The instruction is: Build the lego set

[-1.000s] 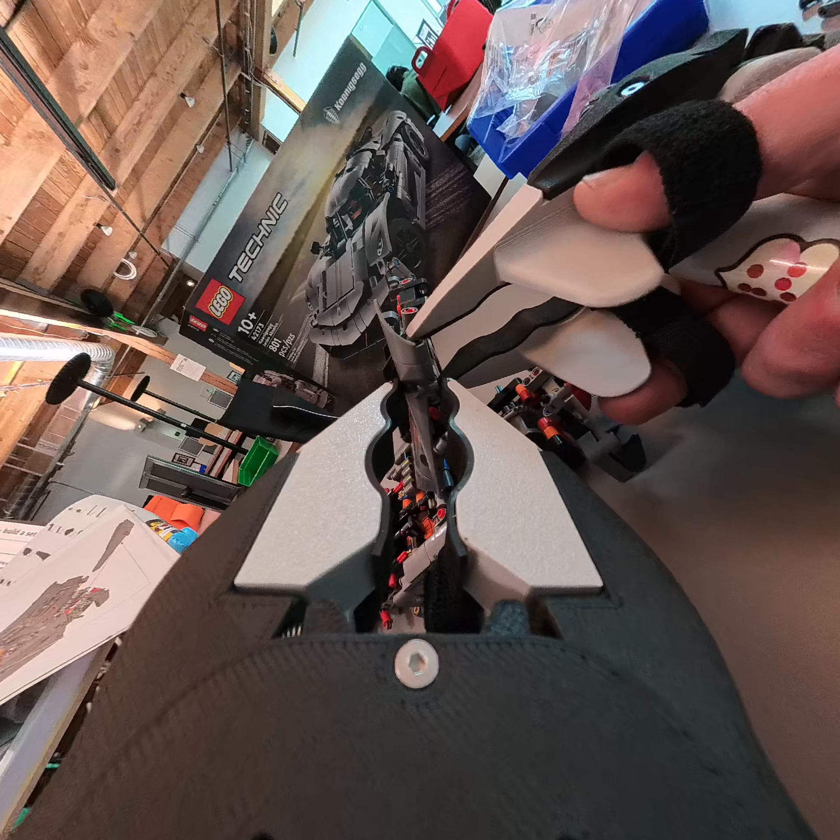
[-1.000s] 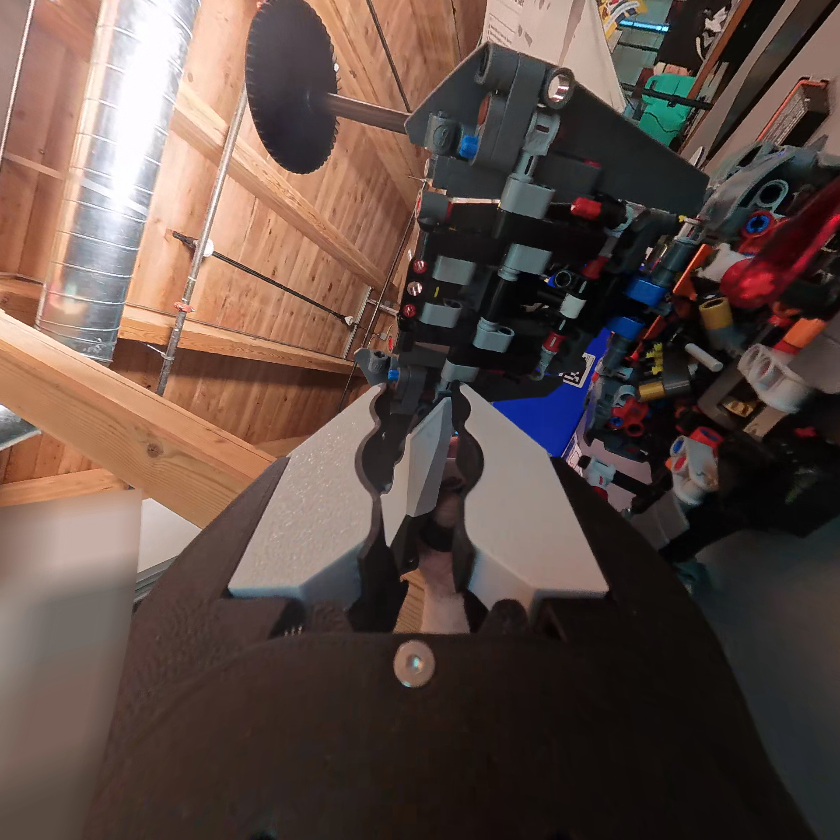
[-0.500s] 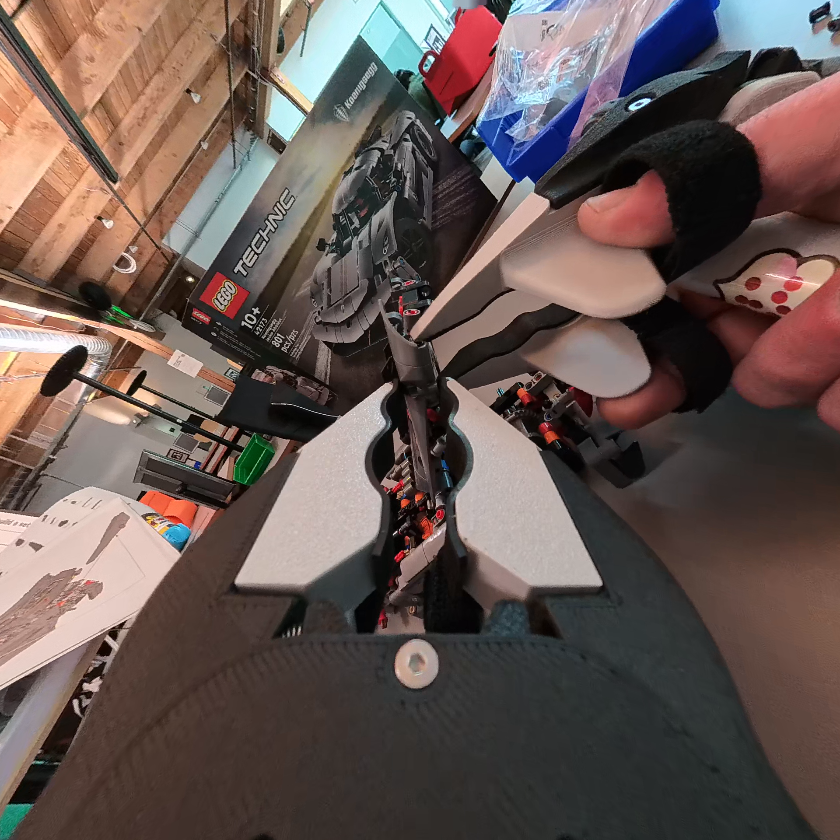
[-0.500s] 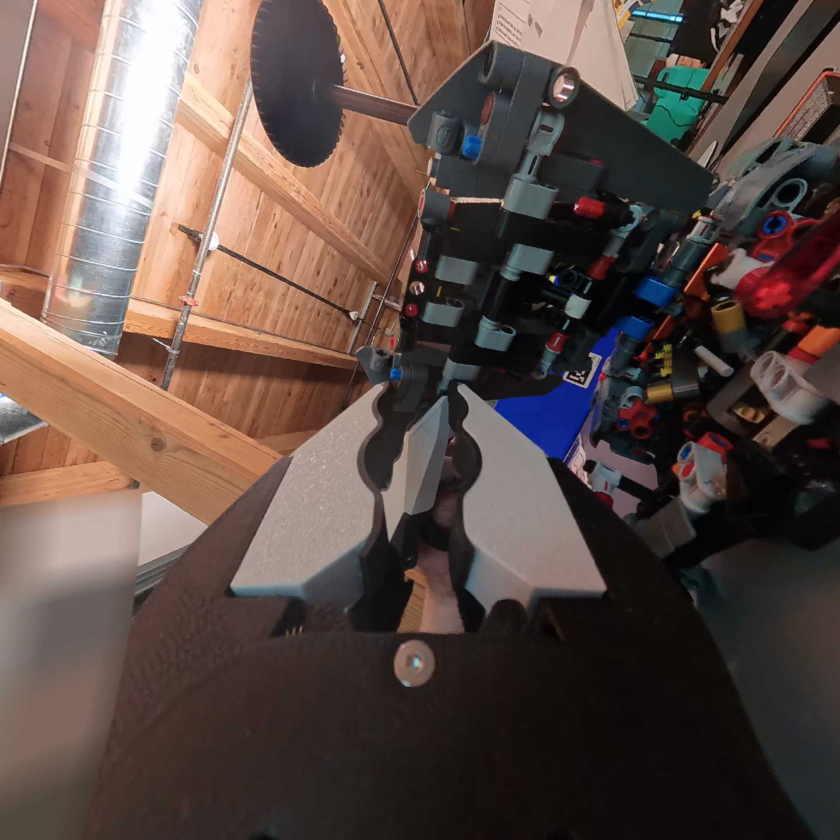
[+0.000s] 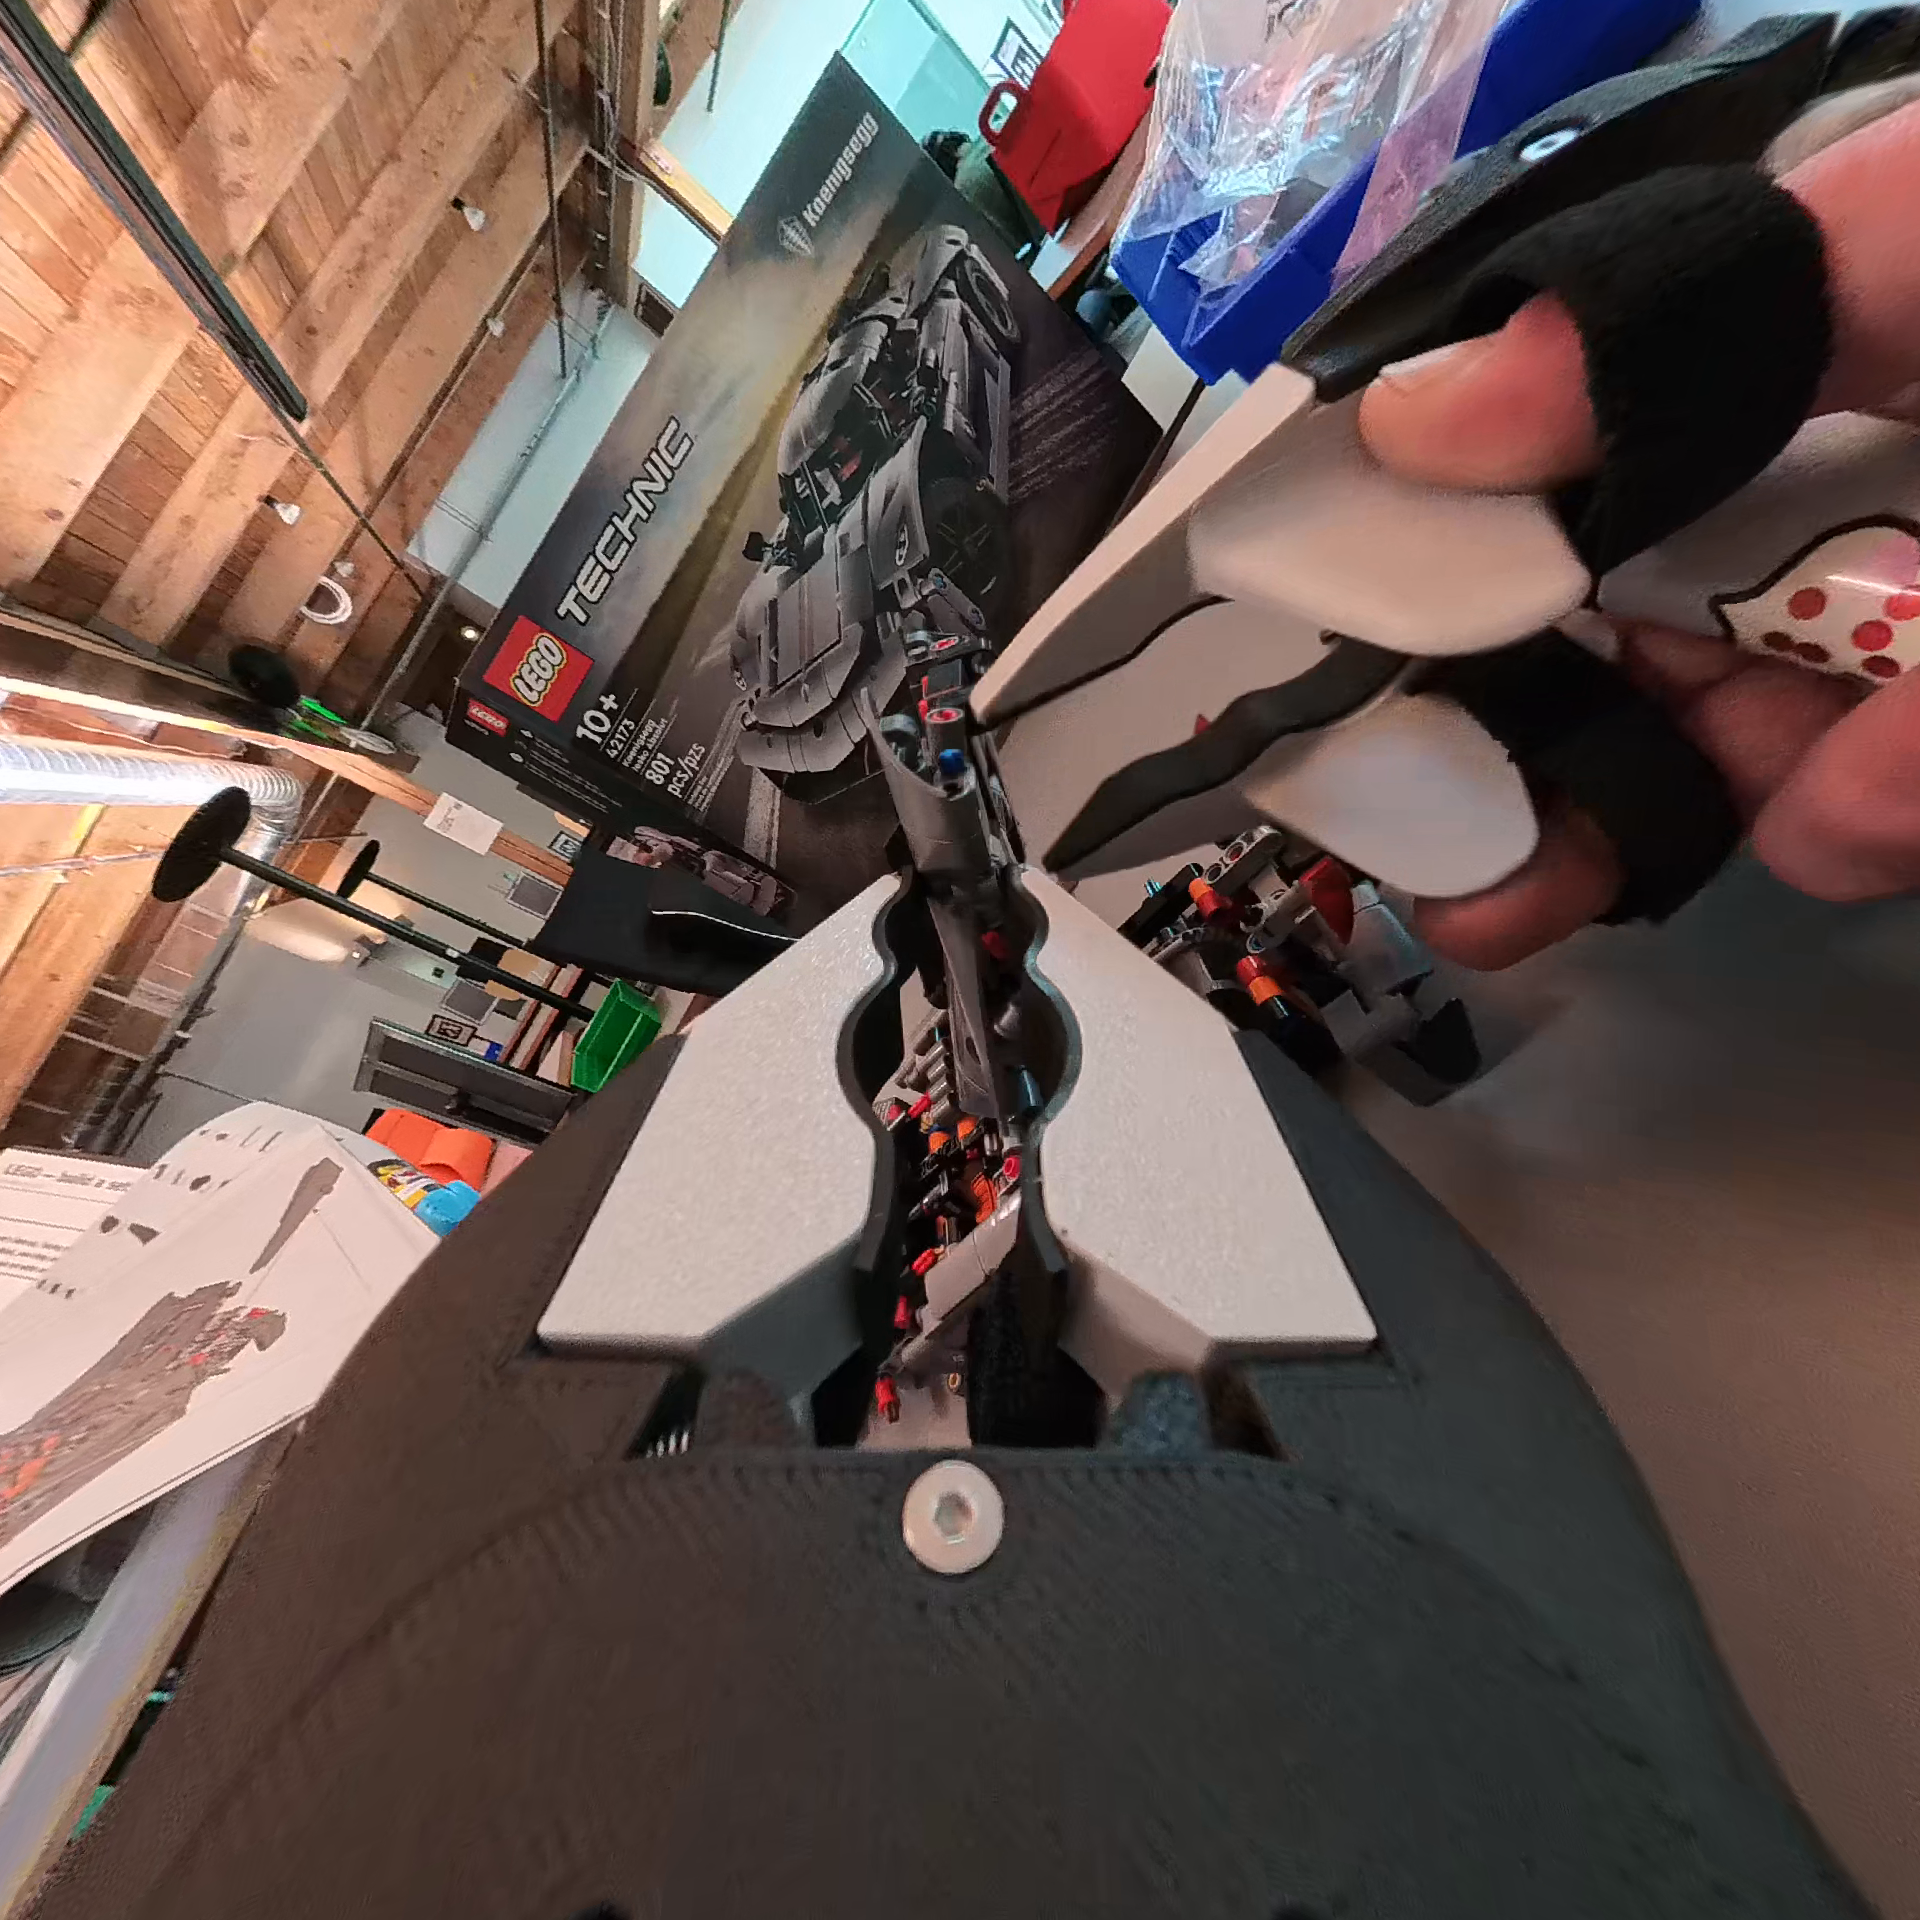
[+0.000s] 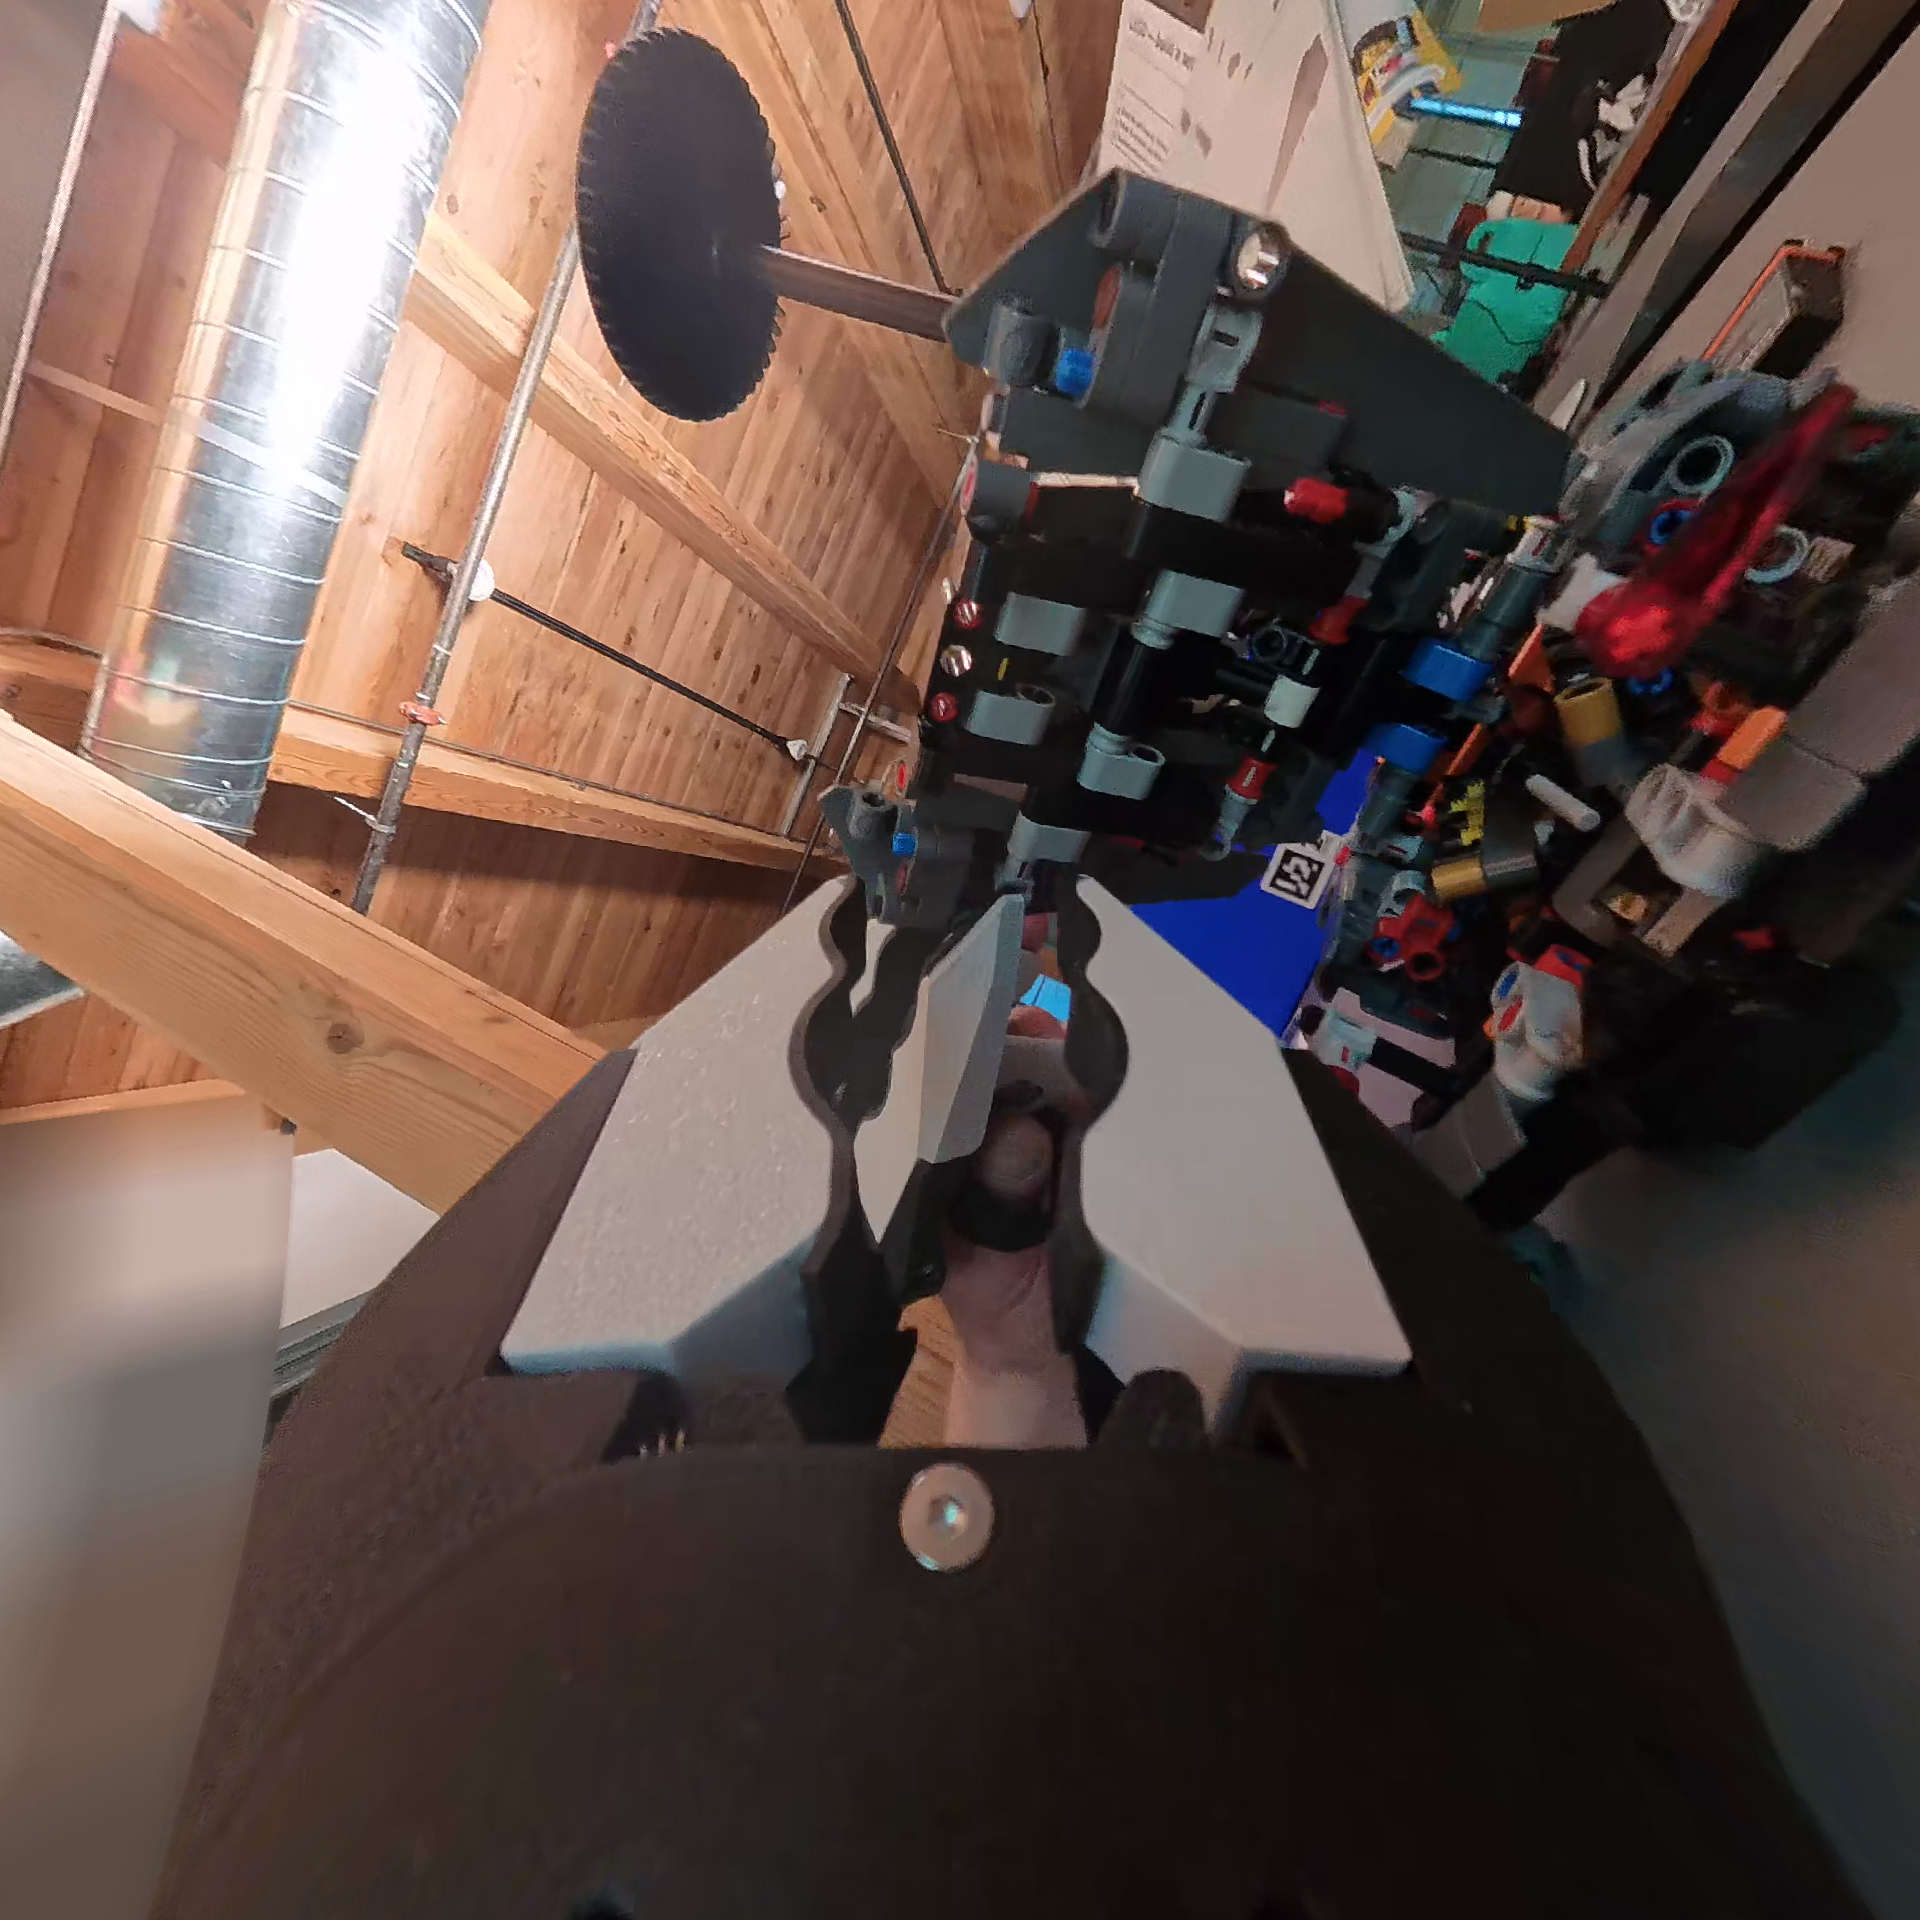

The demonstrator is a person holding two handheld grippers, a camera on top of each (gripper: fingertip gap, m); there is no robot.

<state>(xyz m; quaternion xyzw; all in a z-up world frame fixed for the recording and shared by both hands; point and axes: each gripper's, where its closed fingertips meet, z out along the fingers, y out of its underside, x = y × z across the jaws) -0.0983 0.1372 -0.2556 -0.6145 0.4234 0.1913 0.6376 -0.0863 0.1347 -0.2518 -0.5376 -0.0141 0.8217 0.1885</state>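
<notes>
Little has shifted: left claw stays clamped on the dark lego assembly, right claw nipping its 1 o'clock tip, jaws nearly together.

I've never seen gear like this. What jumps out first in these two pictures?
In the left wrist view, the left gripper is shut on a dark grey lego assembly, and the right gripper meets it from the right. Behind stands the lego box; in the right wrist view, loose lego pieces crowd the right.
</notes>
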